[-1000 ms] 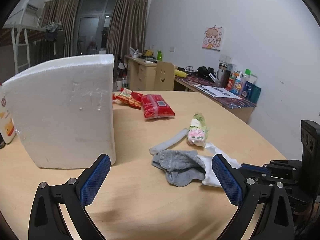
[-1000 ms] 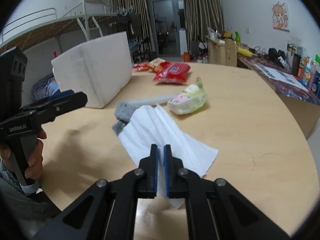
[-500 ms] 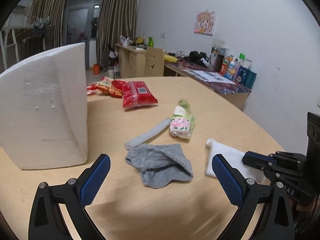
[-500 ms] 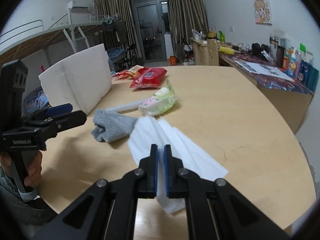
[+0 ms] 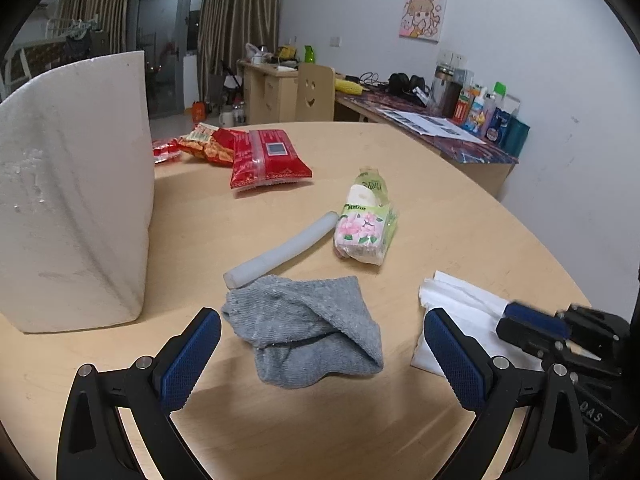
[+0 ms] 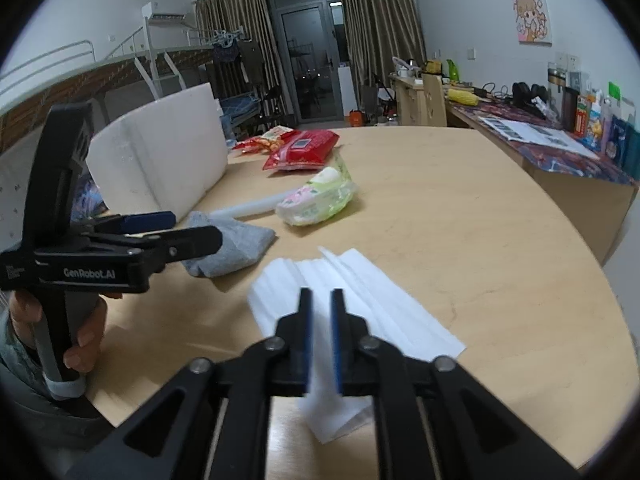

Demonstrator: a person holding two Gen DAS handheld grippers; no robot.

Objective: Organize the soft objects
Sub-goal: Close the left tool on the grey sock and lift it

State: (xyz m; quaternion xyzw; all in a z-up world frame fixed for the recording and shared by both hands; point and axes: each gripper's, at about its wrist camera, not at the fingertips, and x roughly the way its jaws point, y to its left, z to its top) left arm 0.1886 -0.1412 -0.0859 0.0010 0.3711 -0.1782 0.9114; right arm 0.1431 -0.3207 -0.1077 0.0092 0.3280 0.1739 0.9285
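Observation:
A white pleated cloth [image 6: 360, 300] lies on the round wooden table [image 6: 480, 216]; it also shows in the left wrist view [image 5: 460, 308]. My right gripper [image 6: 320, 338] stands slightly open over its near edge, the cloth between the jaws but not pinched. A crumpled grey cloth [image 5: 308, 328] lies to its left, also in the right wrist view [image 6: 232, 244]. My left gripper [image 5: 320, 356] is wide open, just in front of the grey cloth. A grey foam tube [image 5: 280, 250] and a floral tissue pack [image 5: 366, 228] lie behind.
A big white foam block [image 5: 72, 208] stands at the left. Red snack bags [image 5: 264, 158] lie at the back of the table. A cluttered desk [image 5: 440, 128] stands along the right wall. The table's edge runs near on the right.
My right gripper dragged the white cloth off the grey cloth to the right, then its jaws parted slightly. My left gripper moved closer to the grey cloth.

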